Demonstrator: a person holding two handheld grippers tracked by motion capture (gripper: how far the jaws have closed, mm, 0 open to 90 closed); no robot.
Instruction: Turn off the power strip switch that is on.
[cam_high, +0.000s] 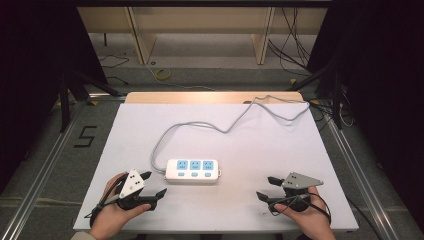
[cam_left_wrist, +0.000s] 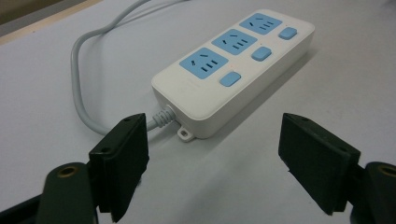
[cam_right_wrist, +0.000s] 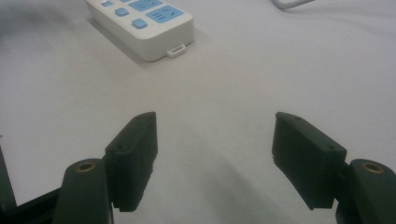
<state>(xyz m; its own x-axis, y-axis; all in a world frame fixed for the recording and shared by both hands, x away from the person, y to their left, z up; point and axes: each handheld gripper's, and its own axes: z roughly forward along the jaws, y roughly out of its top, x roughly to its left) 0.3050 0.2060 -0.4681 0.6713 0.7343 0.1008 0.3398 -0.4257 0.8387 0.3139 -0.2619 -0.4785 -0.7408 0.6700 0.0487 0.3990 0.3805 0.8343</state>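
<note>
A white power strip (cam_high: 192, 171) with three blue sockets and three blue switches lies flat near the front middle of the white table (cam_high: 220, 145). Its grey cable (cam_high: 210, 126) curves from its left end toward the table's far edge. My left gripper (cam_high: 154, 183) rests open just left of the strip, nothing between its jaws; in the left gripper view the power strip (cam_left_wrist: 233, 70) lies just ahead of the left gripper (cam_left_wrist: 215, 156). My right gripper (cam_high: 266, 188) rests open to the strip's right, pointing at it; the right gripper (cam_right_wrist: 215, 154) is empty and the power strip (cam_right_wrist: 142, 25) lies farther off.
The table stands on a grey floor with aluminium rails (cam_high: 42, 170) on both sides. A wooden bench frame (cam_high: 200, 30) and loose cables (cam_high: 295, 50) lie beyond the far edge. A "5" marking (cam_high: 85, 136) is on the floor at the left.
</note>
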